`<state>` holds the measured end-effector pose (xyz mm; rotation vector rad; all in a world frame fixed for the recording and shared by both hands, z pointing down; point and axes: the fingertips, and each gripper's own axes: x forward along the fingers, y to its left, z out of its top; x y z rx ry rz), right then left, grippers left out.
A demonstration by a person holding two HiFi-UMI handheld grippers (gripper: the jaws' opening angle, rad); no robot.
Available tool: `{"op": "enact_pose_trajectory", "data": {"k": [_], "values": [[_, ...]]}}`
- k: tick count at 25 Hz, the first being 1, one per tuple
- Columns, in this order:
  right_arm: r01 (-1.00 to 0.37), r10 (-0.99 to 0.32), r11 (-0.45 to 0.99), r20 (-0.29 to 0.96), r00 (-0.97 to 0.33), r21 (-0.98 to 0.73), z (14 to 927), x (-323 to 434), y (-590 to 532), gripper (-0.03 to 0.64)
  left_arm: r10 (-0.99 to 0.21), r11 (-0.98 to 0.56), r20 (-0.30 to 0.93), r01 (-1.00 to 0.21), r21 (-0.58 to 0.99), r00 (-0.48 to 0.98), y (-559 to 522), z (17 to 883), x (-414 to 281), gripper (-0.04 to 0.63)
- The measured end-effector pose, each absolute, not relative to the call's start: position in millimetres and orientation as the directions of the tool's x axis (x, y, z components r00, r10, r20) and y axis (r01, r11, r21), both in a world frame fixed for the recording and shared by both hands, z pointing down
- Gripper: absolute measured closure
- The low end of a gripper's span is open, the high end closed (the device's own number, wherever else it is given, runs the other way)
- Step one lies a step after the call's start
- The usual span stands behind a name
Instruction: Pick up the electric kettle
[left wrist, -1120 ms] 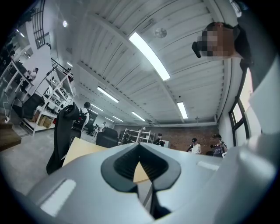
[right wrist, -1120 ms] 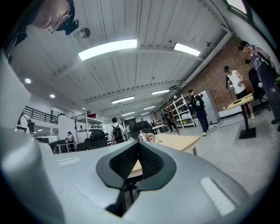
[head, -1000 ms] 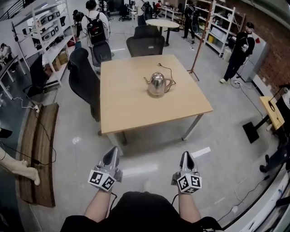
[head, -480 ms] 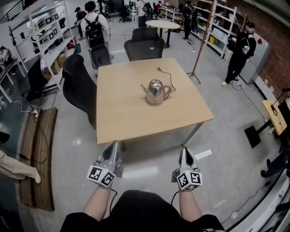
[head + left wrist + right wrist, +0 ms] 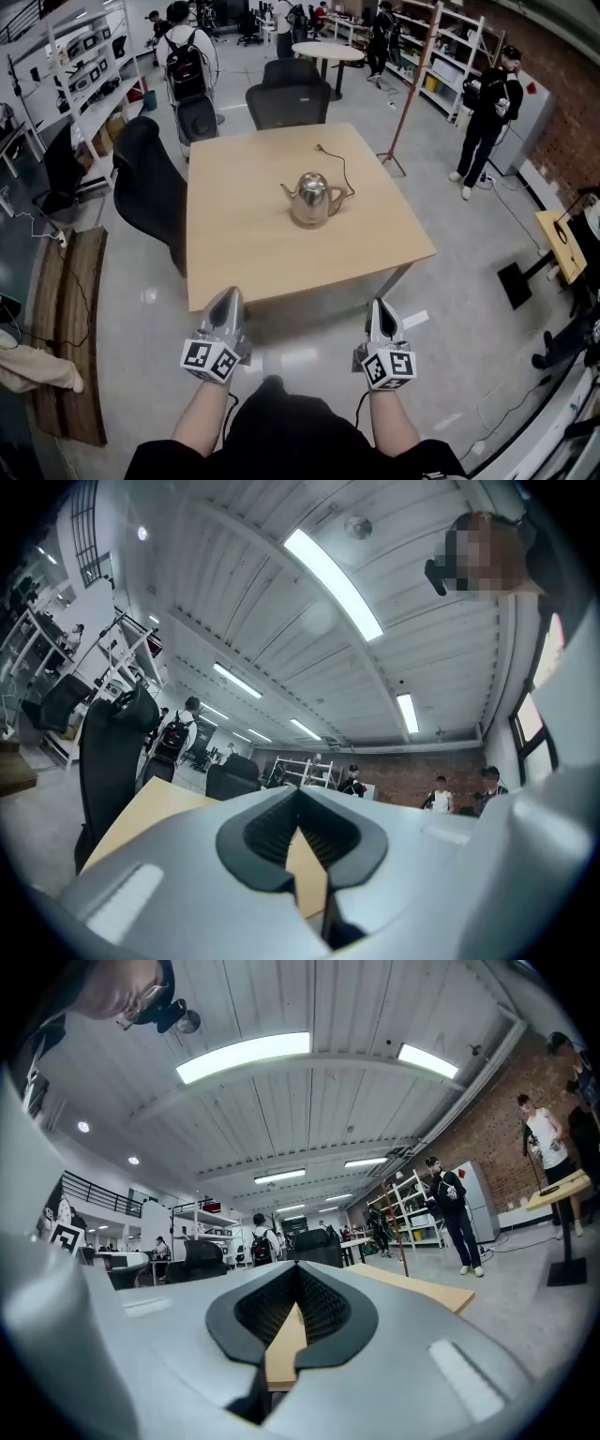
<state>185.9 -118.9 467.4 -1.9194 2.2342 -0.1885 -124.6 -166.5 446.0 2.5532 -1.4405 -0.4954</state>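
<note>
steel kettle mid-table, well beyond both closed, empty jaws.

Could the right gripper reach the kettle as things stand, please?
Probably not yet: the right gripper is shut and short of the near edge of the table, while the kettle stands mid-table. Only bare tabletop lies between them.

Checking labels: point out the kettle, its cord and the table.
electric kettle (image 5: 309, 201), head view, on its steel body.
cord (image 5: 319, 147), head view, on its plug end.
table (image 5: 244, 258), head view, on the bare top near the front edge.
</note>
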Motion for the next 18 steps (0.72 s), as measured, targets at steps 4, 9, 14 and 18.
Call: {"op": "enact_pose_trajectory", "data": {"k": [4,9,14,18], "values": [[-0.962,-0.992,0.125,-0.056,-0.115,-0.244,468,193,-134,0.615,-0.839,-0.544,-0.205,-0.782,0.304,0.504,-191,446,-117,0.597],[-0.967,-0.994,0.101,-0.061,-0.089,-0.234,466,199,-163,0.615,-0.814,-0.581,-0.216,-0.759,0.293,0.539,-227,442,-106,0.597],[-0.964,-0.996,0.073,-0.07,-0.057,-0.256,464,202,-192,0.615,-0.796,-0.605,-0.211,-0.739,0.296,0.568,-261,441,-98,0.597],[-0.959,-0.995,0.069,-0.083,-0.047,-0.276,460,201,-210,0.615,-0.795,-0.605,-0.215,-0.718,0.345,0.567,-284,441,-98,0.597]]}}
